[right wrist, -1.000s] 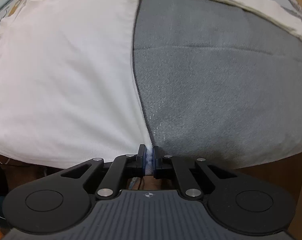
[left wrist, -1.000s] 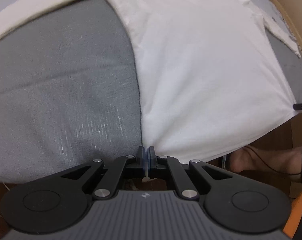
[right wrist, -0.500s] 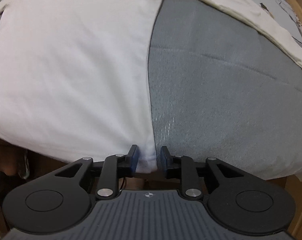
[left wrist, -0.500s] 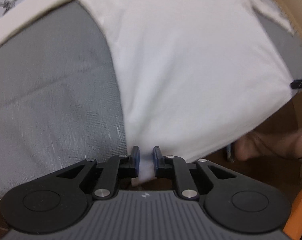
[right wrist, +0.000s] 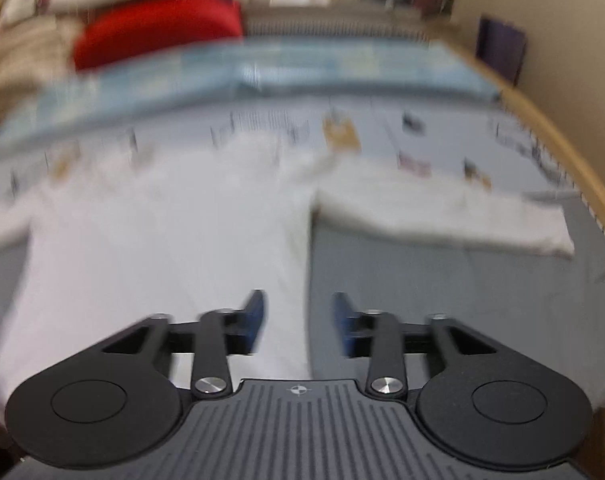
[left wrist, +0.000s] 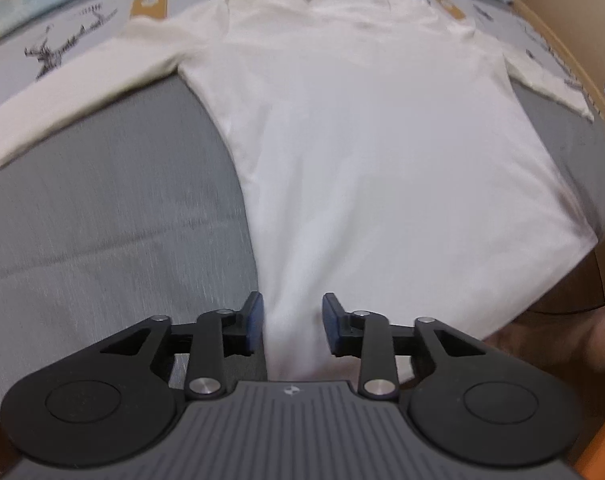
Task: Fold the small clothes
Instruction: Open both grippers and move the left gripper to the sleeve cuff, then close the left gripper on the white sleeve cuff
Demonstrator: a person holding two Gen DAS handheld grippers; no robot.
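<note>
A white long-sleeved shirt [left wrist: 362,152] lies flat on a bed [left wrist: 102,216] with a grey cover, its long axis running from the hem at 6 o'clock up to the collar at 12 o'clock, both sleeves spread sideways toward 9 and 3 o'clock. The left tool [left wrist: 290,326] hovers low at the hem's left corner, jaws spread wide and holding nothing, with the shirt's left side edge running away from between its blue pads [left wrist: 253,322] toward 11 o'clock. The right tool [right wrist: 298,324] sits likewise at the right corner, jaws wide apart and empty, the shirt [right wrist: 162,248] filling its view from 9 to 12 o'clock and the right sleeve [right wrist: 442,216] reaching toward 2 o'clock; this view is blurred. Each tool is level and points forward along the shirt. The sleeves look the likeliest next fold, each nearer its own side's tool.
</note>
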